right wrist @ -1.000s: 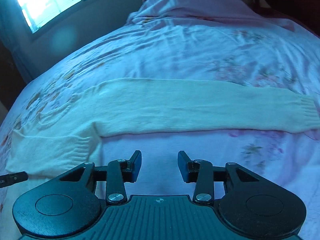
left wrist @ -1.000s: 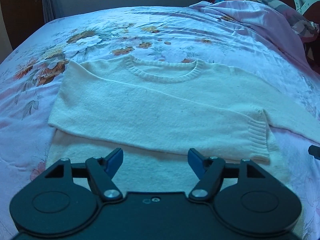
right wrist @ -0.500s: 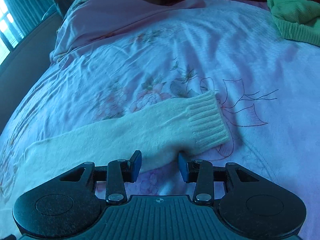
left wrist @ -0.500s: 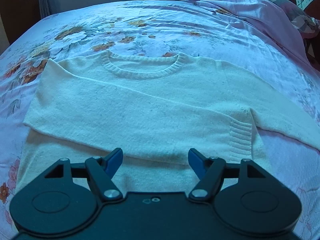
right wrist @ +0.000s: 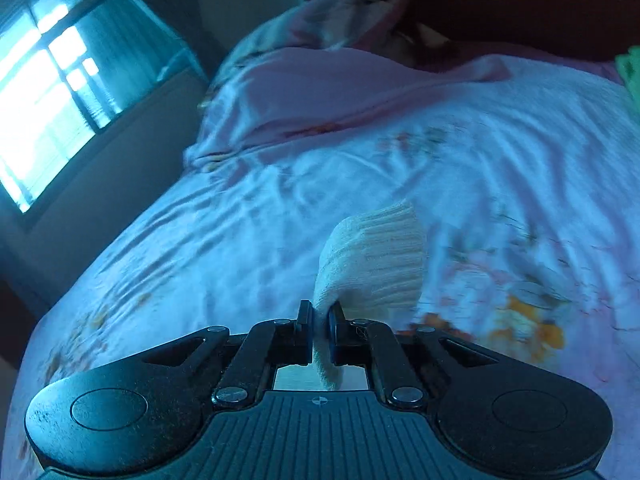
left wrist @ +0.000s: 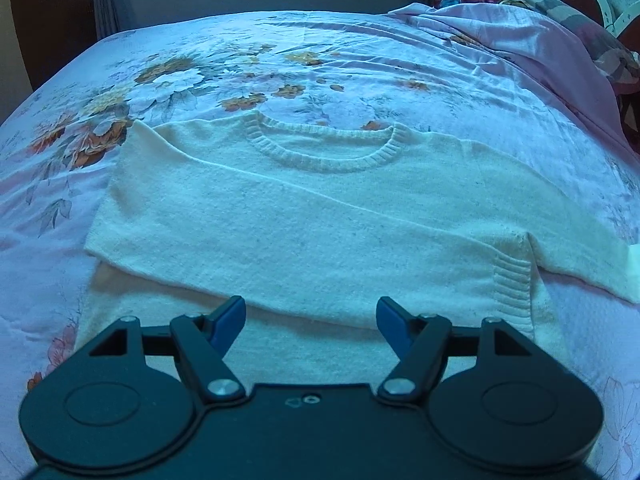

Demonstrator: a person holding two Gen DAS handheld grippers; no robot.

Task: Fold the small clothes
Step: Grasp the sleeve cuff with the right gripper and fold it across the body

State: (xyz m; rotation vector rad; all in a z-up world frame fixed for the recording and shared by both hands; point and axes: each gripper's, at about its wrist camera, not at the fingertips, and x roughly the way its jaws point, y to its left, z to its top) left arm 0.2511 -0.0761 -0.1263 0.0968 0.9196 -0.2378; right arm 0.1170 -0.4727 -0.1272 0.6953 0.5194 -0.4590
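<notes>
Holding one sleeve cuff, sweater flat on the bed

Looking through the left wrist camera, I see the cream sweater (left wrist: pixel 304 216) lying flat on the floral bedsheet (left wrist: pixel 248 60), neckline (left wrist: pixel 324 152) away from me. One sleeve is folded across the chest, and its ribbed cuff (left wrist: pixel 512 292) lies near the sweater's right edge. The other sleeve runs off toward the right border of the view. My left claw (left wrist: pixel 310 314) hovers above the lower part of the sweater; its blue fingers (left wrist: pixel 228 318) stand well apart with nothing between them, so it is released.

Through the right wrist camera, my right claw (right wrist: pixel 319 322) is clenched on knit fabric. The jaws sit close together, the cream material is pinched between them, and a short length of it hangs below the pads. Beyond the fingertips the ribbed sleeve cuff (right wrist: pixel 376 260) bulges upward, lifted clear of the bedsheet (right wrist: pixel 248 216). This view is blurred.

A rumpled pink blanket (right wrist: pixel 320 96) lies at the far end of the bed. A window (right wrist: pixel 48 92) shows at the upper left, and a green cloth (right wrist: pixel 630 76) is just visible at the right edge.
</notes>
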